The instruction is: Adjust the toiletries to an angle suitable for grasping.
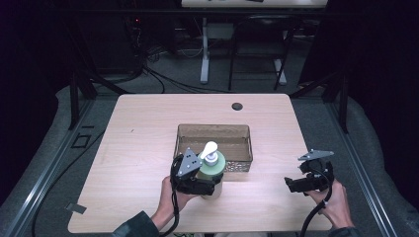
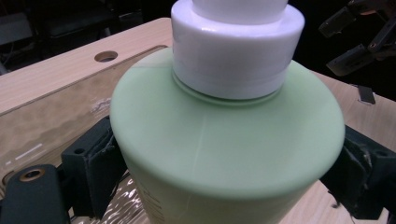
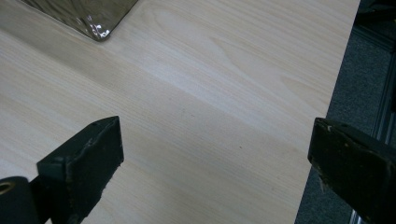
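The green pump bottle [image 1: 213,170] stands upright on the tabletop [image 1: 138,138], near the front edge and just in front of the clear tray [image 1: 213,129]; it looks like smooth, rigid plastic, probably weighty if full and top-heavy under its white pump head [image 1: 210,148], so I judge it slippery and apt to tip; the sound place to hold is the broad body below the shoulder, not the pump collar; the left gripper [image 1: 197,183] is there now, its jaws spread wide and pressed against opposite sides of the bottle; the right gripper [image 1: 301,183] hangs over bare wood at the near right, well apart from the bottle, jaws wide apart and holding nothing.
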{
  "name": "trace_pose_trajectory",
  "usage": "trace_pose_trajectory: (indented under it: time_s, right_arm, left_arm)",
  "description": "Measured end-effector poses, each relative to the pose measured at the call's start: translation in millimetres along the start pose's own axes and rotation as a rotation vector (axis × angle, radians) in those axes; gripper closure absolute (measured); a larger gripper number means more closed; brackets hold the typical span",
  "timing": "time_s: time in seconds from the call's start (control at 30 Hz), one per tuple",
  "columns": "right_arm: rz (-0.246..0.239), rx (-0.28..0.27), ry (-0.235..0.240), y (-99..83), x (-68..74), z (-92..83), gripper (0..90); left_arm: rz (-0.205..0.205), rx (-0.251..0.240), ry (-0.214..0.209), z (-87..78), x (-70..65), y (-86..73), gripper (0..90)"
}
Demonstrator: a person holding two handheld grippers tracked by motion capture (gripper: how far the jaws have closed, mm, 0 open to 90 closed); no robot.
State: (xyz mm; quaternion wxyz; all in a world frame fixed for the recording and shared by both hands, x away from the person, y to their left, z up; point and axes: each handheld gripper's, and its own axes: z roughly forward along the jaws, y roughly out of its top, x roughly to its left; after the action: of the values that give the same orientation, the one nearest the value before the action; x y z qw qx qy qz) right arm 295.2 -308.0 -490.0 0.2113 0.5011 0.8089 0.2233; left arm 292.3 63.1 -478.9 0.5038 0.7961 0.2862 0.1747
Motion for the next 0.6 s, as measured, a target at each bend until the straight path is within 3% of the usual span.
trace_pose_trajectory:
  time_s: [0.13, 0.6]
  right_arm:
    - [-0.006, -0.007, -0.001, 0.3, 1.0, -0.6, 2.9]
    - [-0.013, -0.015, 0.005, 0.2, -0.2, -2.5, 3.5]
  left_arm:
    - [0.022, -0.015, -0.04, 6.7, 2.8, 0.7, 11.9]
    - [0.116, -0.021, -0.243, 37.3, 7.6, 14.5, 12.1]
